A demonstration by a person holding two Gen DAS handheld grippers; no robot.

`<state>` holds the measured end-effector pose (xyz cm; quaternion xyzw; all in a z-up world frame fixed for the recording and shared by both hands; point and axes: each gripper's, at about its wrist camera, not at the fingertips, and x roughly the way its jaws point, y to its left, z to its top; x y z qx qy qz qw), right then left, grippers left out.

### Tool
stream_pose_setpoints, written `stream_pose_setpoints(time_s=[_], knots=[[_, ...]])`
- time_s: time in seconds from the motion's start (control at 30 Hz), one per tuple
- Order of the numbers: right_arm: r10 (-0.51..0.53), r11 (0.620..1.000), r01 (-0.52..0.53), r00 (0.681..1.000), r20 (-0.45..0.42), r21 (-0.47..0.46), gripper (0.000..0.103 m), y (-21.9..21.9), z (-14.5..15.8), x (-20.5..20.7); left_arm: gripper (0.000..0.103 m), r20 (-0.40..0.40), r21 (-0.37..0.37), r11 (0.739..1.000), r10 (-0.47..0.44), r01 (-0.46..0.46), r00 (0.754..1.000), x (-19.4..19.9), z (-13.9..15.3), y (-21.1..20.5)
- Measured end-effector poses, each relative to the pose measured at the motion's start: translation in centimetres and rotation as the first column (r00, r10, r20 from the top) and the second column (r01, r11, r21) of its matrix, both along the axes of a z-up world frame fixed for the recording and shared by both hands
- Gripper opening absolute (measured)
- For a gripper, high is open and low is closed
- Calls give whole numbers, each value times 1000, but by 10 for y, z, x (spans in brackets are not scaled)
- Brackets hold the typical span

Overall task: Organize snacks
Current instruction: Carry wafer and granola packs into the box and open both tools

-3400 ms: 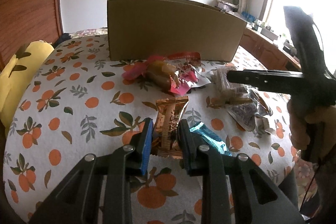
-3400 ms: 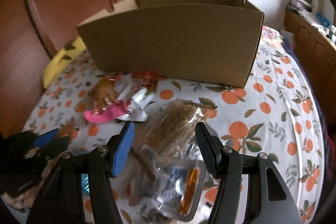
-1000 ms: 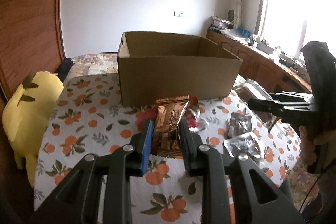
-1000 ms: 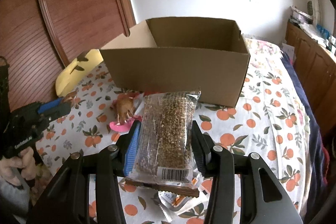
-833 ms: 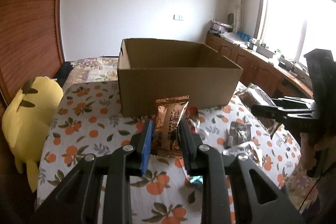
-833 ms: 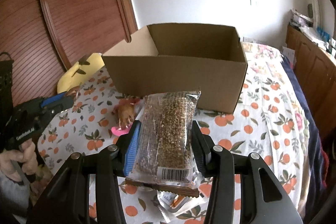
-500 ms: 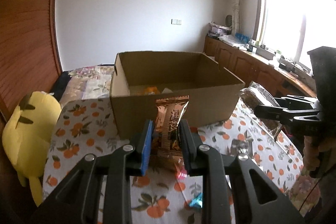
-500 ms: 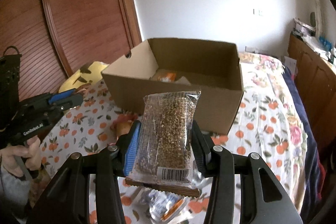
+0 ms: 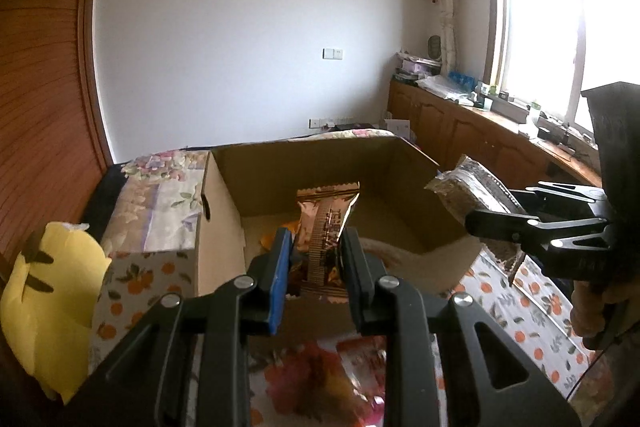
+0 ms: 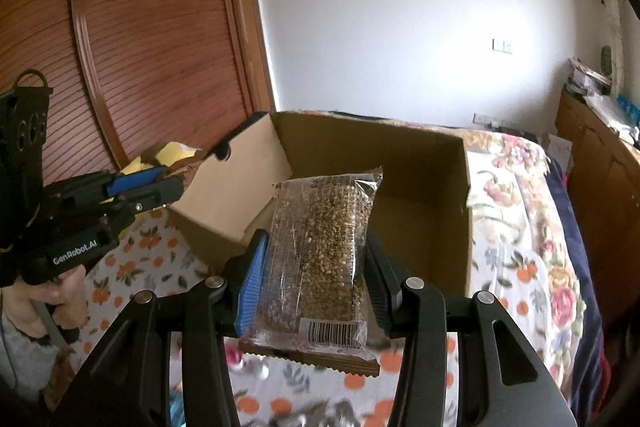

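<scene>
Left gripper [image 9: 316, 267] pinches a bronze foil snack packet [image 9: 326, 227] by its lower half, the packet upright and raised over the near wall of the open cardboard box [image 9: 224, 195]. Right gripper [image 10: 314, 287] clamps a clear-wrapped sesame bar [image 10: 320, 247] across its width, barcode end toward the camera, poised above the box's near right corner.

Both snacks appear light. The foil packet is probably soft and crinkly, its smooth film apt to slide between the pads; a grip on the filled body, below the crimped top seam, seems safest. The sesame bar looks stiff yet brittle, so a hard squeeze could crack it; its long edges, where the pads sit, give a flat, firm hold.

The box stands on the orange-print bedspread [image 9: 520, 311] toward its far edge and already holds an orange wrapper [image 9: 276, 239]. More wrapped snacks [image 9: 320, 379] lie blurred before the box's near wall.
</scene>
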<state>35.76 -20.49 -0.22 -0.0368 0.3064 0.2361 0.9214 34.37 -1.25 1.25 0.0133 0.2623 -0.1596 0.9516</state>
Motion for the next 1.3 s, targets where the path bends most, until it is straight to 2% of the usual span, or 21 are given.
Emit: stream_pose_setpoints(time_s=[0.3, 0.6, 0.77, 1.17, 1.27, 1.3], knots=[[-11, 1000, 11, 1000, 1, 10, 46, 9, 0, 46, 24, -6, 14, 1000, 3, -3, 1000, 42, 2, 4], [-67, 998, 67, 996, -52, -4, 46, 5, -26, 76, 24, -57, 30, 1000, -5, 6, 998, 64, -16, -4], [-76, 997, 74, 994, -76, -25, 46, 7, -36, 79, 24, -109, -2, 1000, -13, 13, 994, 67, -29, -6], [-79, 996, 73, 991, -107, -58, 46, 8, -58, 83, 33, -124, 25, 999, -21, 24, 992, 54, -38, -23], [-80, 996, 75, 990, -114, -51, 48, 5, -59, 84, 37, -132, 21, 1000, -18, 21, 991, 45, -41, -22], [-81, 996, 76, 990, -114, -51, 52, 5, -59, 84, 38, -141, 22, 1000, -18, 21, 990, 41, -41, -22]])
